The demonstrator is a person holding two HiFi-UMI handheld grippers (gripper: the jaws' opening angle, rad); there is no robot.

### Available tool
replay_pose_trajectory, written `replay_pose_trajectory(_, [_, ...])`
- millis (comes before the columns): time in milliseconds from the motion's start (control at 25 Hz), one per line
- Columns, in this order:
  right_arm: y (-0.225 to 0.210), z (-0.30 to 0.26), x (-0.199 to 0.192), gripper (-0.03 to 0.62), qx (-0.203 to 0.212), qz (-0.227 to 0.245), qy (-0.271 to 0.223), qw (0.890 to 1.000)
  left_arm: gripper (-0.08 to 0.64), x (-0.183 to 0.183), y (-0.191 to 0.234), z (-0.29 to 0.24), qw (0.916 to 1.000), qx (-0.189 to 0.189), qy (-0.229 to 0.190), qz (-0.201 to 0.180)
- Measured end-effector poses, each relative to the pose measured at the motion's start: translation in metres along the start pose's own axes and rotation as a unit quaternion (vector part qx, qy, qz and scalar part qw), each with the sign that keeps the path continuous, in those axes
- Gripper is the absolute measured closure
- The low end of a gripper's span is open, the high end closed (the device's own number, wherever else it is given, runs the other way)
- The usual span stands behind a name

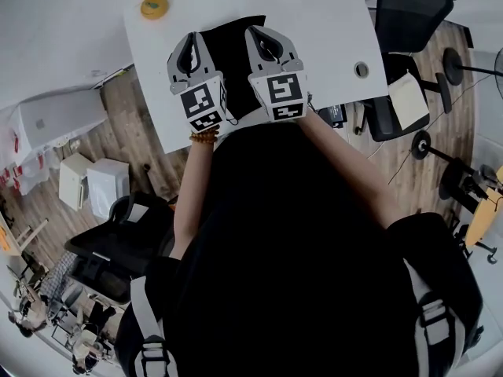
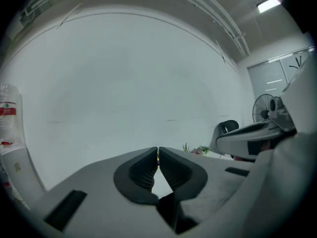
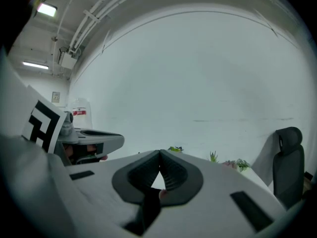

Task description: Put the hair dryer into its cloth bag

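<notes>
The white table (image 1: 330,22) lies under both grippers. The black bag (image 1: 234,49) lies on it, between the left gripper (image 1: 191,42) and the right gripper (image 1: 258,34). Each gripper has its jaws pressed together, with nothing in them. I cannot tell where the hair dryer is. A small yellow thing (image 1: 154,6) sits past the left gripper, off to its left.

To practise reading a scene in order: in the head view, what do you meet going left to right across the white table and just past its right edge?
Yellow round object → left gripper → right gripper → round hole in the tabletop → black office chair.
</notes>
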State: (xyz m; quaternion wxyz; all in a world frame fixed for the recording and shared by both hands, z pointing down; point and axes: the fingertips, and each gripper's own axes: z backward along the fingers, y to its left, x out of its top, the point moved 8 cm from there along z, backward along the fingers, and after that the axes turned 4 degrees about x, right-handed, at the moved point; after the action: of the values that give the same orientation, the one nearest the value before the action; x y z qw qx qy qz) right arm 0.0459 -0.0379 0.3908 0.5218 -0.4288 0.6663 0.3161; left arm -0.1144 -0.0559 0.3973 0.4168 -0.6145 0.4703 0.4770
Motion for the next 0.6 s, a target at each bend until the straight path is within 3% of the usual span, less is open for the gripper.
replay_pose_trajectory(200, [0.016,-0.002,-0.012,0.563,0.029,0.005,0.016,0.999,0.531,-0.005,-0.002,0.001,0.9999,-0.009,0.000,-0.005])
replay_pose_trajectory(600, [0.014,-0.001,-0.018,0.563,0.034,-0.006,0.024,0.999,0.531,-0.010,-0.003,0.001,0.9999,-0.012,0.004,-0.006])
